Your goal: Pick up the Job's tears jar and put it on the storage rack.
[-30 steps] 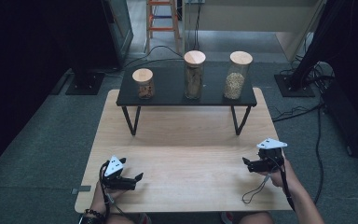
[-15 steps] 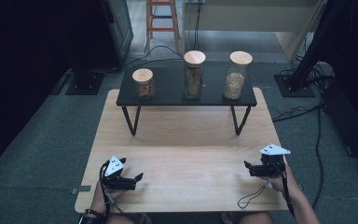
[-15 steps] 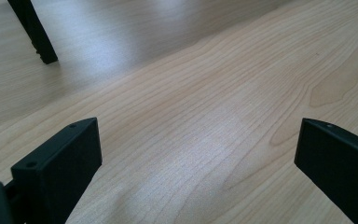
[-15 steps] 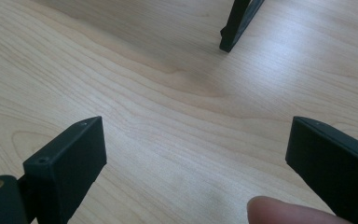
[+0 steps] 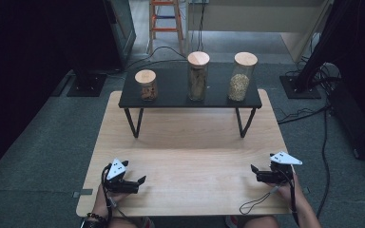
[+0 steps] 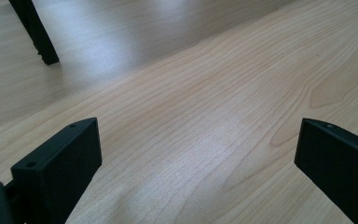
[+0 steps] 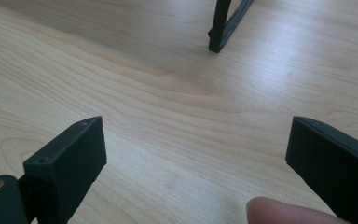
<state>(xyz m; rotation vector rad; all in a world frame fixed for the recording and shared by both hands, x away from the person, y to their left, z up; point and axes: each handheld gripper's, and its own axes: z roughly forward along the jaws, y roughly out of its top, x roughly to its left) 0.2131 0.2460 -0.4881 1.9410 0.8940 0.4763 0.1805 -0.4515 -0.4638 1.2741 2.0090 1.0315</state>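
We rest our hands on the wide pale wooden counter [image 5: 190,142], and across its far side stands a low black shelf on thin metal legs [image 5: 171,97] carrying three clear glass jars with round wooden lids [image 5: 197,76], none with a label we can read. Nearest us, the left gripper [image 5: 140,181] and the right gripper [image 5: 254,169] sit at the near corners, well apart from the jars. Both have their jaws released, with bare wood between them.
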